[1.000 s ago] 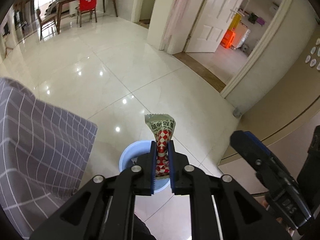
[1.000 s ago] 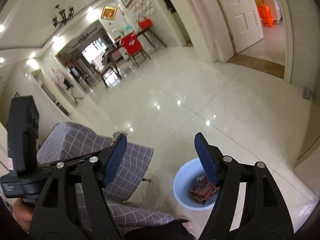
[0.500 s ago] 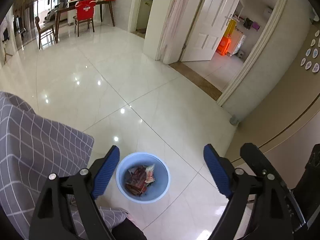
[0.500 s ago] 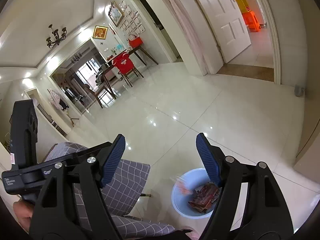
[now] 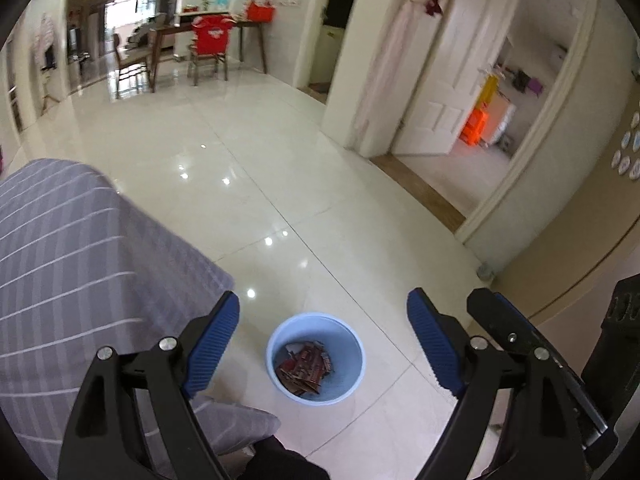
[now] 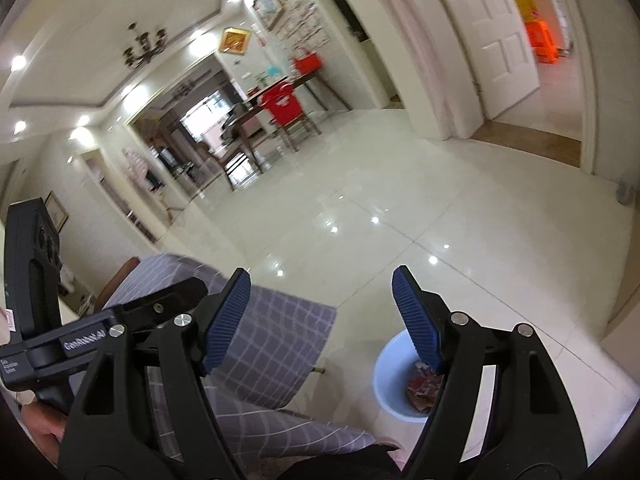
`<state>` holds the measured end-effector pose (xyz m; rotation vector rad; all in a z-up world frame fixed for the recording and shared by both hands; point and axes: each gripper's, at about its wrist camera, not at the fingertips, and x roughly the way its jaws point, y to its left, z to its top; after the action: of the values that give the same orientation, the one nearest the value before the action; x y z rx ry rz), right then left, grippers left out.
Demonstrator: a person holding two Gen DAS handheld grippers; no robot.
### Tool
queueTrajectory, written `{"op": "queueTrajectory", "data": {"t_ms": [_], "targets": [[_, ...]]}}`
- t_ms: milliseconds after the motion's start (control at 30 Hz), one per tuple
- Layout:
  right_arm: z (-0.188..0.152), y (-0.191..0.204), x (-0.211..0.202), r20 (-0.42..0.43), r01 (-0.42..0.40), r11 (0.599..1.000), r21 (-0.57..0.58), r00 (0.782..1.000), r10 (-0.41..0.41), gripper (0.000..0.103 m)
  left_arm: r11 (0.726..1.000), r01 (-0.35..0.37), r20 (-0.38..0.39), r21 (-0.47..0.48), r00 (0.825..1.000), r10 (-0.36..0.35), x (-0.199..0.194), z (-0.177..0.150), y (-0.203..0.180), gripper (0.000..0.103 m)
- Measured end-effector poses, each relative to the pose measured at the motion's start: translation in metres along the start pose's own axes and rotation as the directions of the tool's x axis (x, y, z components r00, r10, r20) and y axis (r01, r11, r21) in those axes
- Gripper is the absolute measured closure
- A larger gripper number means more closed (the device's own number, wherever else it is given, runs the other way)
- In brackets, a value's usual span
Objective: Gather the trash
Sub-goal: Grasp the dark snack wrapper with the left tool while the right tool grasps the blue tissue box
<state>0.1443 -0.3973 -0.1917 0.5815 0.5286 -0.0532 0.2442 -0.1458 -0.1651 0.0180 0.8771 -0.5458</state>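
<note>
Blue plastic bin (image 5: 316,358) is seen low in the left wrist frame, just below centre, standing on the pale tiled floor (image 5: 248,184); red and brown snack wrappers (image 5: 306,368) lie crumpled at its bottom, filling only a small part of it. Left gripper (image 5: 323,342) is held above the bin with its jaws spread wide and nothing between them; no wrapper is pinched. Right gripper (image 6: 321,316) is likewise spread and empty, and the same bin is partly seen behind its right finger at lower right of that frame. Grey checked cloth (image 5: 80,264) covers a piece of furniture at the left of both views; no trash is seen on the part of it that shows. At least one deposit is judged done, since wrappers rest in the bin. Whether more trash is left cannot be told: none is visible on the floor in either frame.
</note>
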Motion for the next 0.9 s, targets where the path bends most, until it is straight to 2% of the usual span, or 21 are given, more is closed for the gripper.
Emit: {"op": "queueTrajectory", "data": {"t_ms": [167, 333, 433, 533, 567, 667, 767, 900], "targets": [[-0.006, 0.061, 0.012, -0.058, -0.102, 0.992, -0.077, 0.994, 0.098, 0.03, 0.993, -0.075, 0.08, -0.086, 0.993, 0.082, -0.053, -0.003, 0.053, 0.019], [-0.021, 0.141, 0.035, -0.148, -0.219, 0.961, -0.169, 0.97, 0.195, 0.029, 0.966, -0.17, 0.149, -0.192, 0.968, 0.2, -0.111, -0.015, 0.122, 0.019], [-0.04, 0.203, 0.054, -0.227, -0.289, 0.925, -0.248, 0.945, 0.235, 0.026, 0.927, -0.26, 0.164, -0.269, 0.936, 0.31, -0.147, -0.028, 0.17, 0.019], [-0.066, 0.263, 0.072, -0.298, -0.345, 0.877, -0.333, 0.921, 0.249, 0.024, 0.863, -0.353, 0.147, -0.361, 0.892, 0.427, -0.181, -0.047, 0.222, 0.019], [-0.077, 0.285, 0.079, -0.326, -0.365, 0.858, -0.361, 0.912, 0.25, 0.024, 0.833, -0.386, 0.136, -0.396, 0.873, 0.469, -0.193, -0.056, 0.242, 0.019], [-0.111, 0.346, 0.094, -0.391, -0.399, 0.807, -0.436, 0.891, 0.23, 0.021, 0.774, -0.423, 0.117, -0.472, 0.84, 0.53, -0.221, -0.08, 0.287, 0.019], [-0.145, 0.402, 0.108, -0.438, -0.434, 0.75, -0.5, 0.873, 0.213, 0.019, 0.735, -0.431, 0.096, -0.524, 0.827, 0.554, -0.241, -0.101, 0.321, 0.019], [-0.18, 0.452, 0.122, -0.454, -0.432, 0.693, -0.577, 0.875, 0.167, 0.018, 0.697, -0.409, 0.087, -0.59, 0.825, 0.558, -0.259, -0.128, 0.356, 0.019]]}}
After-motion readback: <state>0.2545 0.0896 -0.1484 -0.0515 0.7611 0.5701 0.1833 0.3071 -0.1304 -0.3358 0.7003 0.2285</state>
